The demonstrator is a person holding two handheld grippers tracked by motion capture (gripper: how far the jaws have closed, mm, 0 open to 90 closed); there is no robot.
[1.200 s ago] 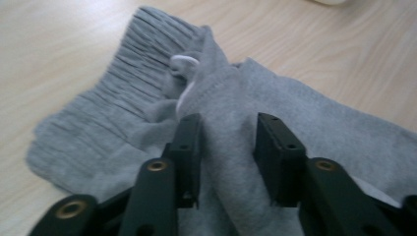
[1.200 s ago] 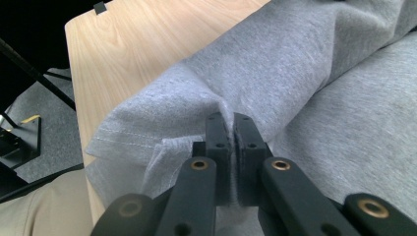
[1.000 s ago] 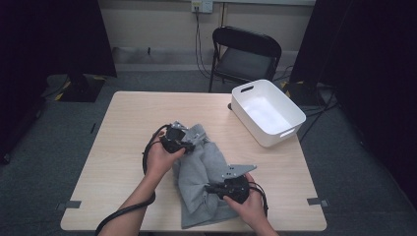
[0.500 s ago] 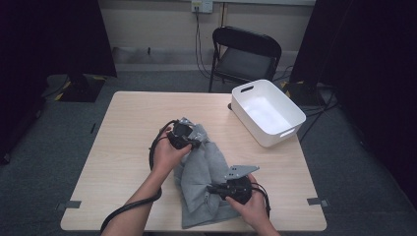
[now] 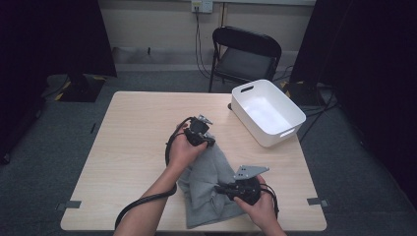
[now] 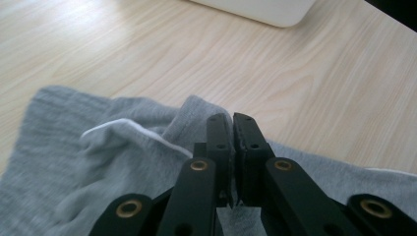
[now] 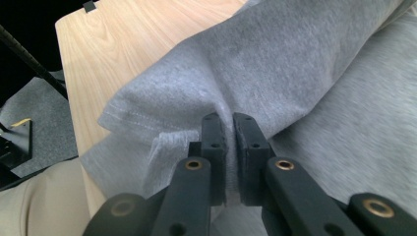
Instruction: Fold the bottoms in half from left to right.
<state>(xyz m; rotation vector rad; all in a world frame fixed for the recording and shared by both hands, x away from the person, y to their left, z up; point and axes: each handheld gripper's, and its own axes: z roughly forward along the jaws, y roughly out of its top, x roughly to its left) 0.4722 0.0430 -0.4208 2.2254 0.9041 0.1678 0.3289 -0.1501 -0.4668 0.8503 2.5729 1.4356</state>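
Observation:
A grey garment [image 5: 206, 182] lies crumpled on the near middle of the wooden table [image 5: 133, 132]. My left gripper [image 5: 208, 142] is at the garment's far edge, shut on a raised fold of the grey cloth [image 6: 98, 162] that has a white seam showing beside it. My right gripper [image 5: 219, 189] is near the table's front edge, pointing left. It pinches a bunched fold of the cloth [image 7: 295, 59] just above a stitched hem; its jaws have just eased open slightly, with the cloth still between them.
A white plastic bin [image 5: 275, 135] stands at the table's far right, its wall [image 6: 255, 7] close ahead of the left gripper. A black folding chair [image 5: 246, 54] is behind the table. Bare wood [image 7: 123, 39] lies to the left of the garment.
The left hand has moved to the right, carrying the garment's far edge with it, so the cloth has gathered narrower. The right hand has stayed in place.

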